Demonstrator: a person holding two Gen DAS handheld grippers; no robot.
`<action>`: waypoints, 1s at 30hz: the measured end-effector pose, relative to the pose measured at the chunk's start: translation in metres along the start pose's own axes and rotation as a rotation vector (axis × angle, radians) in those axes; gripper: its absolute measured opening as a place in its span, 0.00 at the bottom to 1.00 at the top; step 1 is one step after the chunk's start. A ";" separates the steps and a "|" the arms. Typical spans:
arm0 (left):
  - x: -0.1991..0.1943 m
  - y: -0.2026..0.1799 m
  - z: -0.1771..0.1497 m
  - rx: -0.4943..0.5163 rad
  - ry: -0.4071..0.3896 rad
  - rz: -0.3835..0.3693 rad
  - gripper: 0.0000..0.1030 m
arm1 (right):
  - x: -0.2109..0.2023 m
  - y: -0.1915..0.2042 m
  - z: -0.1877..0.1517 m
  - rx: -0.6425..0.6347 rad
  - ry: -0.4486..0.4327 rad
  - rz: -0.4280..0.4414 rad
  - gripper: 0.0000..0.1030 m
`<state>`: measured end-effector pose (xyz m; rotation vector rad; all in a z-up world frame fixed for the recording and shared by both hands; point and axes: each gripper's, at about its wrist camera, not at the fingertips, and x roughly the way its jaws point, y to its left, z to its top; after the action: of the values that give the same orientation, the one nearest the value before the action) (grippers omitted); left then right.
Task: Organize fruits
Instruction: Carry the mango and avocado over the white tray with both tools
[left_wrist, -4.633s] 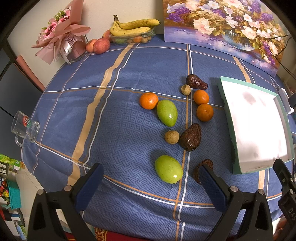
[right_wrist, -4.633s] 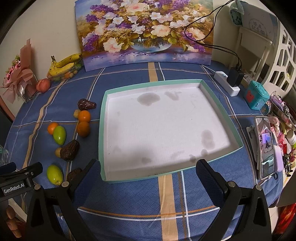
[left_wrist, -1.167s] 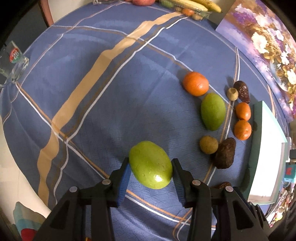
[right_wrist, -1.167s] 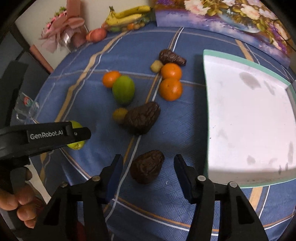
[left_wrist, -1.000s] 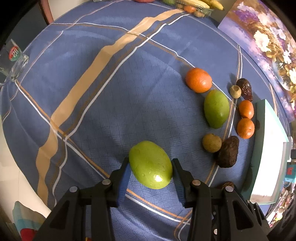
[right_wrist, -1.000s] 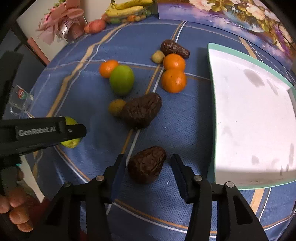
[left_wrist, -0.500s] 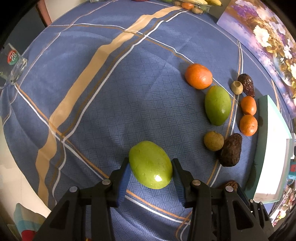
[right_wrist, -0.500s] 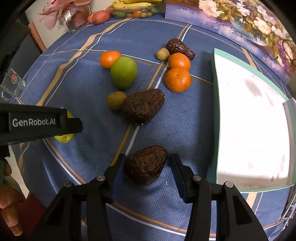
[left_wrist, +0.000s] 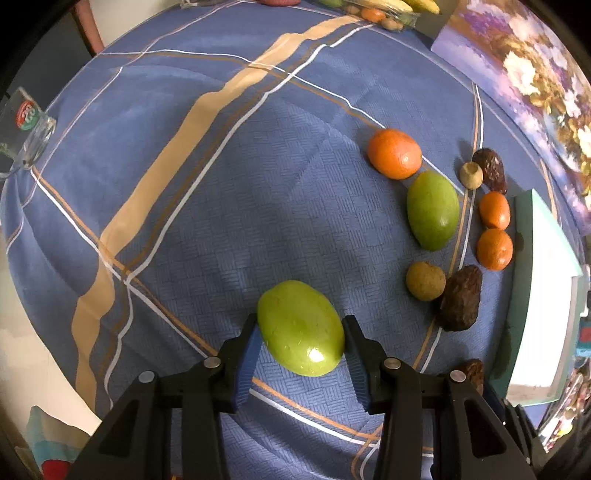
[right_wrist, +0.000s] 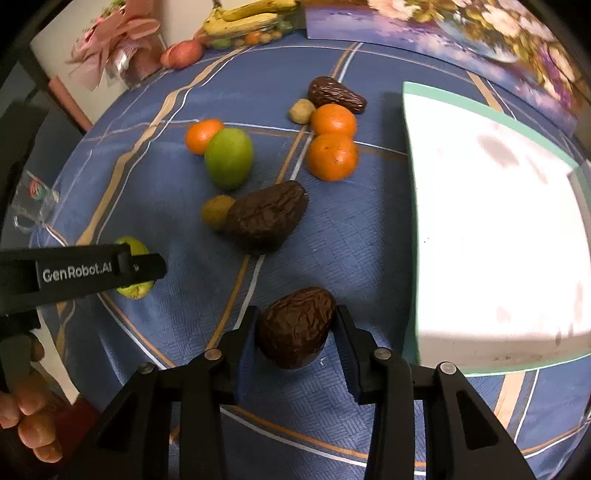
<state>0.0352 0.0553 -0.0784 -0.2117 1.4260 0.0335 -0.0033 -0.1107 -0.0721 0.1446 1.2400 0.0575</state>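
1. A smooth, glossy green fruit (left_wrist: 301, 332), egg-shaped, is seen clamped between the blue pads of the left gripper (left_wrist: 301, 349), near the front edge of a table covered by a blue checked cloth (left_wrist: 221, 206).
2. A dark brown, wrinkled, pear-shaped fruit (right_wrist: 295, 326) is clasped across its broad belly by the right gripper (right_wrist: 295, 341), just beside the near corner of a white tray (right_wrist: 410, 221) with a mint-green rim.
3. The green fruit is judged firm but slippery, given its shine; the widest middle is the place to be gripped, so that it is not squeezed out of the pads.
4. The brown fruit is judged softer and easily bruised, though its rough skin should give good purchase; only gentle pressure is called for.
5. Both fruits are probably light enough to be carried singly.
6. Whether either fruit is lifted clear of the cloth cannot be told.
7. Loose fruit is scattered on the cloth between the grippers and the tray: three oranges (right_wrist: 332, 157), a second green fruit (right_wrist: 229, 157), two more brown fruits (right_wrist: 266, 216) and two small tan round fruits (right_wrist: 218, 212).
8. Nothing is seen inside the tray, so the sorting is judged barely begun.
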 end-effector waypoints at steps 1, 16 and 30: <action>0.000 0.003 0.000 -0.004 -0.004 -0.003 0.45 | -0.001 -0.001 0.000 0.011 -0.001 0.008 0.40; -0.026 0.002 -0.002 0.020 -0.102 -0.019 0.45 | -0.057 -0.020 -0.005 0.087 -0.179 0.033 0.40; -0.049 -0.024 0.011 0.004 -0.197 -0.046 0.45 | -0.081 -0.031 0.013 0.109 -0.323 -0.021 0.40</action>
<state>0.0424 0.0390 -0.0257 -0.2312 1.2249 0.0129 -0.0186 -0.1519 0.0033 0.2260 0.9217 -0.0500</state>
